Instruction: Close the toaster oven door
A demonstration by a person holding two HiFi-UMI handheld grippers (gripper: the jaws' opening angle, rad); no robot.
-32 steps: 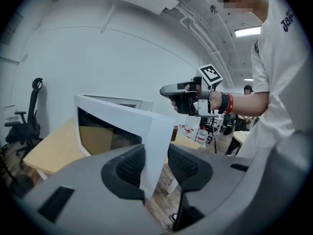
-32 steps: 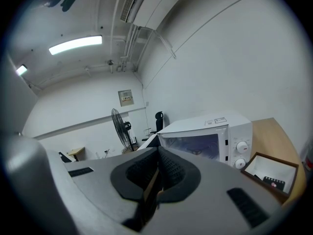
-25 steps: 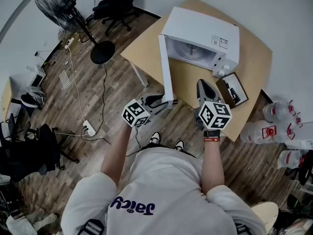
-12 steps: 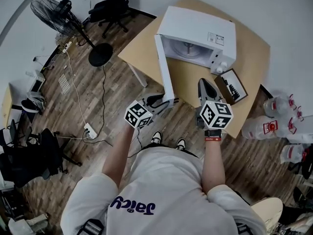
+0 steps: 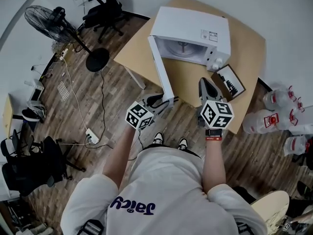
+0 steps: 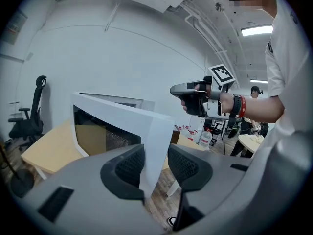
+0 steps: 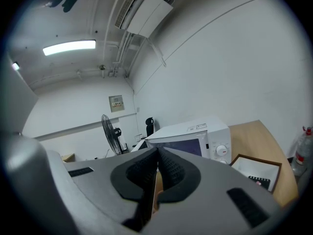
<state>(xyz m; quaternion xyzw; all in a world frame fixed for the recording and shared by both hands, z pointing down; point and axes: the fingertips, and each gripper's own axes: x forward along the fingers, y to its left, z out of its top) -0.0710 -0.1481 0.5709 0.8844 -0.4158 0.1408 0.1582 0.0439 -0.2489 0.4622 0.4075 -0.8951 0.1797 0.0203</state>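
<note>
The white toaster oven (image 5: 193, 28) stands on the tan surface (image 5: 252, 53); its door (image 5: 160, 70) is swung wide open from the oven's left side, with the free edge pointing toward the person; the left gripper (image 5: 165, 101) has its fingers (image 6: 128, 166) closed on that free edge, and the white panel fills the gap between the pads; the right gripper (image 5: 205, 86) hovers over the surface's near part, just right of the door, its fingers pressed together on nothing; a dark-framed box (image 5: 230, 82) lies beside the oven.

Left fingers (image 6: 126, 168) clamp door (image 6: 157, 136); right fingers (image 7: 172, 171) together.
</note>
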